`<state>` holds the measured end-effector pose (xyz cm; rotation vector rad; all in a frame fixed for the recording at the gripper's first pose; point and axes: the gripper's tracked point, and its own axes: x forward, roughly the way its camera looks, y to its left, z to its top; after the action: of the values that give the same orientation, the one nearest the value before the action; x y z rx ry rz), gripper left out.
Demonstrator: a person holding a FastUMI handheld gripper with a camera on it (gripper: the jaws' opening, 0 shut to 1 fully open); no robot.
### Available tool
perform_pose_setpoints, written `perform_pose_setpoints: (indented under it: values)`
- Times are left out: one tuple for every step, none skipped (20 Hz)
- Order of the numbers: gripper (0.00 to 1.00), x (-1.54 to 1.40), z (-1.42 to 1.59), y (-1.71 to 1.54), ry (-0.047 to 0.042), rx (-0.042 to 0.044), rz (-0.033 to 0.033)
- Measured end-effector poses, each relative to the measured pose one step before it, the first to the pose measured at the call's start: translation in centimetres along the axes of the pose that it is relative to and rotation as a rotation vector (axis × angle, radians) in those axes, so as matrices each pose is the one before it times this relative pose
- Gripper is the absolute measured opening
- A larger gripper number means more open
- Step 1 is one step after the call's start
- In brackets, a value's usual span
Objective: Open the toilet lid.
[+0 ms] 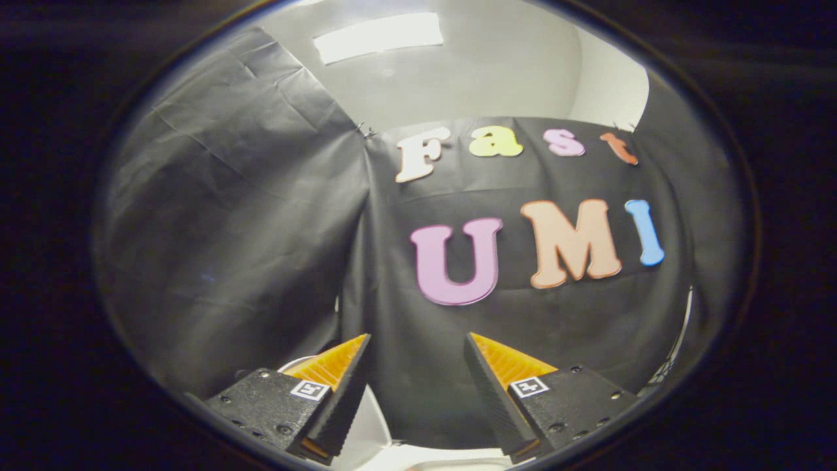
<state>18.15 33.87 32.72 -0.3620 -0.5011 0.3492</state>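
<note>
While the claw [417, 373] gapes wide with nothing between its fingers, black cloth wall [248, 216] beyond, white rim [373, 425] below.

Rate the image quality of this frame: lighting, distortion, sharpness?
Gripper view: strong fisheye bending of the black cloth wall; the ceiling light is blown out; overall soft, dim toward the rim; the gripper has its fingers open on nothing, fairly sharp; the white toilet surface beneath them is glary and blurred.

Dim booth lit by a bright ceiling panel [378, 36]; soft focus, with strong fisheye bending at edges.
</note>
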Motion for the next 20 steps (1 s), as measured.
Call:
perform_pose_setpoints:
  values:
    - [0.85,-0.461,0.641,-1.772,-0.01683,-0.00856,-0.02471]
    - [0.85,-0.606,0.454,-1.979,-0.01299,-0.00965,-0.03025]
    - [0.85,-0.57,0.409,-2.075,-0.01046,-0.0096,-0.04033]
    - [0.85,-0.181,0.412,-2.357,-0.00707,-0.00987,-0.04735]
    - [0.85,-0.33,0.262,-2.109,-0.00535,-0.0108,-0.04428]
    - [0.85,-0.874,-0.195,-2.211,0.00023,-0.01015,-0.04118]
    - [0.85,-0.653,-0.07,-1.962,0.00322,-0.00898,-0.03245]
    - [0.85,-0.796,-0.176,-1.928,0.0051,-0.00518,-0.02342]
    - [0.85,-0.556,-0.202,-1.777,-0.00123,-0.00538,-0.0225]
    - [0.85,-0.294,-0.064,-2.025,-0.00362,-0.00703,-0.02726]
    - [0.85,-0.403,0.073,-1.785,-0.00567,-0.0018,-0.02372]
    - [0.85,-0.488,0.007,-1.6,-0.00582,0.00359,-0.01421]
    - [0.85,-0.377,-0.208,-1.441,-0.00428,0.00306,-0.01743]
    - [0.85,-0.236,-0.321,-1.781,-0.00127,0.00039,-0.02069]
    - [0.85,-0.291,-0.212,-1.365,0.00021,0.00241,-0.0086]
    - [0.85,-0.402,-0.424,-1.056,0.00426,-0.00256,0.00228]
    - [0.85,-0.393,-0.462,-0.945,0.00163,0.00026,0.00976]
    - [0.84,-0.201,-0.623,-0.918,0.00985,0.00732,0.02159]
    - [0.83,-0.282,-0.713,-0.433,0.01288,0.01103,0.0353]
    - [0.82,-0.086,-0.886,-0.609,0.01717,0.01647,0.02399]
